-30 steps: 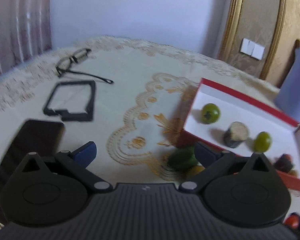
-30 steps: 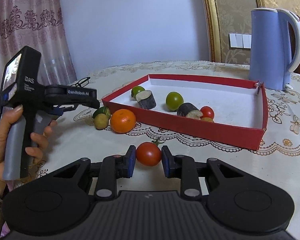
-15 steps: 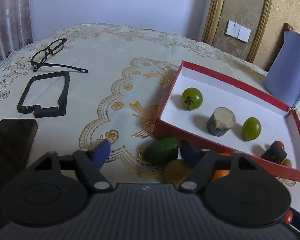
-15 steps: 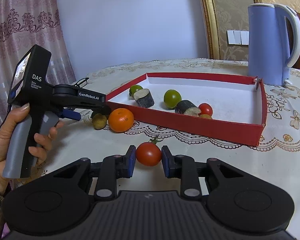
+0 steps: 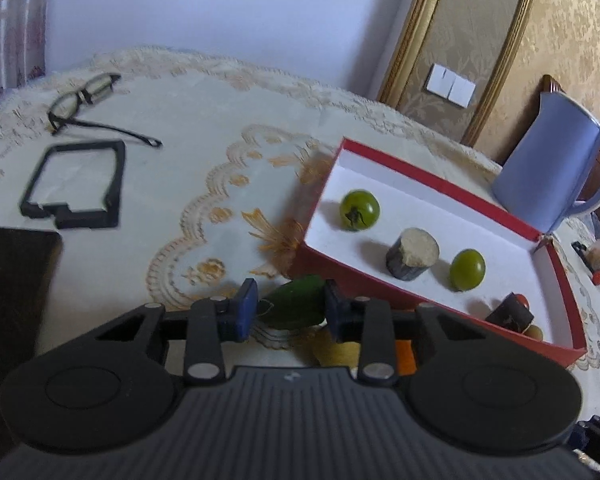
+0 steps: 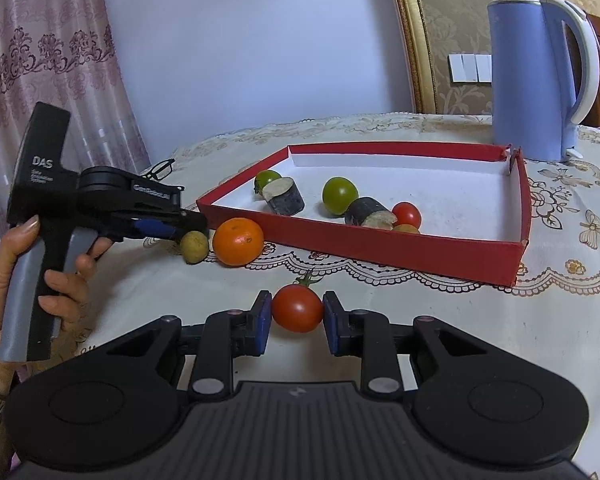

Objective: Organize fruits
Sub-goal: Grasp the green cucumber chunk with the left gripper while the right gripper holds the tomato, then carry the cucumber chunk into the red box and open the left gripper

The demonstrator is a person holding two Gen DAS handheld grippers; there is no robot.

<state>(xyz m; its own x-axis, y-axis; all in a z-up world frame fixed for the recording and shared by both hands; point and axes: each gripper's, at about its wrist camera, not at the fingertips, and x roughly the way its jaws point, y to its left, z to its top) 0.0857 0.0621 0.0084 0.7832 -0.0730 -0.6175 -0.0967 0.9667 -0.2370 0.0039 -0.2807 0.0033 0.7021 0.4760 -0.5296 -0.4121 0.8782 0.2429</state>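
A red tray [image 5: 404, 280] [image 6: 380, 252] with a white floor holds green tomatoes [image 5: 359, 210], cut dark stubs [image 5: 412, 254] and a small red tomato [image 6: 406, 214]. My left gripper [image 5: 290, 312] is shut on a green oblong fruit [image 5: 296, 306] just outside the tray's near wall; in the right wrist view it [image 6: 180, 224] hides that fruit. A yellow-brown fruit [image 6: 195, 246] and an orange [image 6: 238, 241] lie beside it. My right gripper [image 6: 295, 318] is shut on a red tomato [image 6: 297, 308] in front of the tray.
A blue kettle [image 6: 536, 80] [image 5: 552, 176] stands behind the tray. Glasses [image 5: 88, 104], a black frame [image 5: 76, 184] and a dark phone [image 5: 12, 280] lie on the lace tablecloth to the left.
My left gripper closed from wide open onto the green oblong fruit. The right gripper kept its hold on the red tomato and barely moved.
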